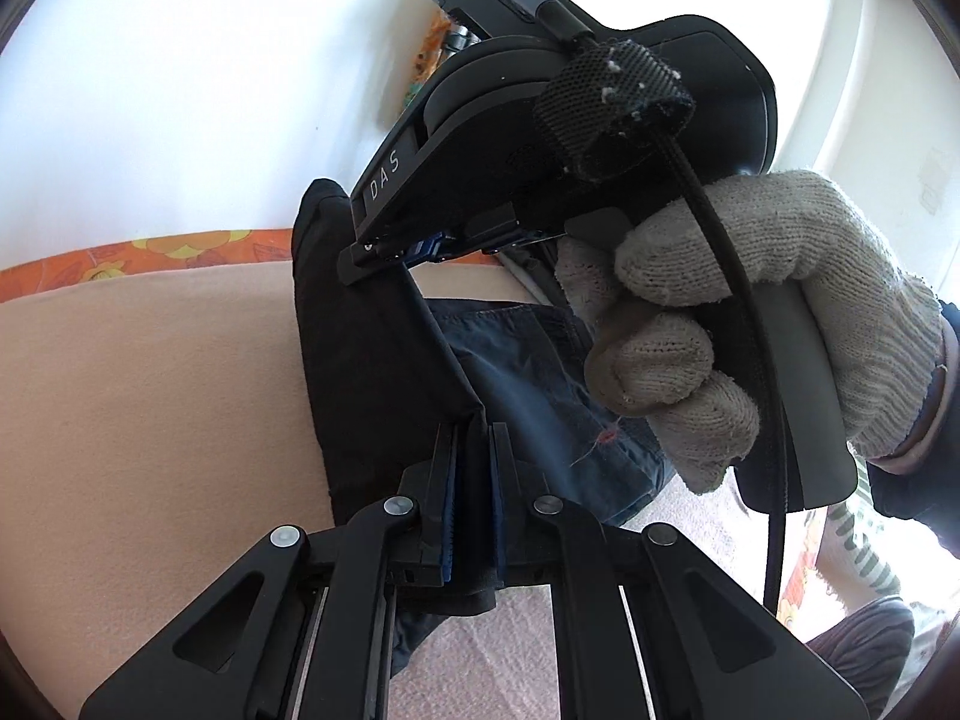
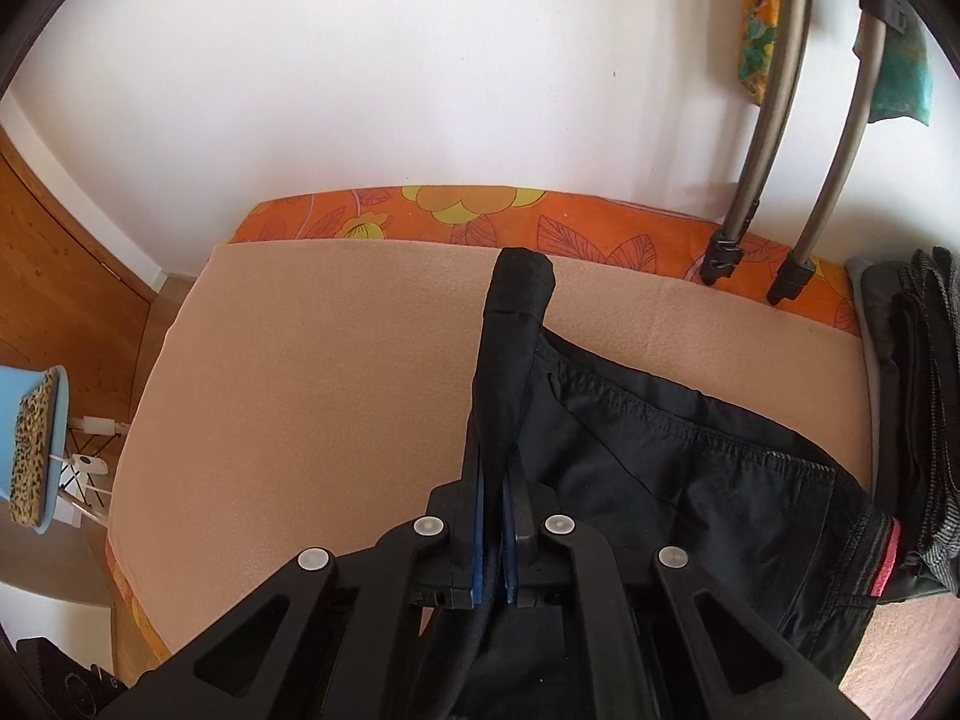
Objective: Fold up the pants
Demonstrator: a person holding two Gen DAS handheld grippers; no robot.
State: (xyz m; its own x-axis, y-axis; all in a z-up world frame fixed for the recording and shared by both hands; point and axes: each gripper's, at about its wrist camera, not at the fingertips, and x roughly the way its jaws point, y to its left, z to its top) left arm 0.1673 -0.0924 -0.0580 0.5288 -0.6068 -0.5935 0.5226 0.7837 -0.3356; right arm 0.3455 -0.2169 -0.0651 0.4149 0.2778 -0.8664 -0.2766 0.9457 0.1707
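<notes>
Right tool (image 2: 492,480) clamped on black pants (image 2: 660,450), above beige blanket (image 2: 300,360)

Home bedroom: bed (image 2: 312,360) with beige blanket, orange floral sheet (image 2: 420,213), wooden door (image 2: 54,252), folded clothes stack (image 2: 918,396).

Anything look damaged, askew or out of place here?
One small oddity: a red frayed spot with loose threads on the blue garment under the black pants. Both grippers, left and right, are shut on the pants.
</notes>
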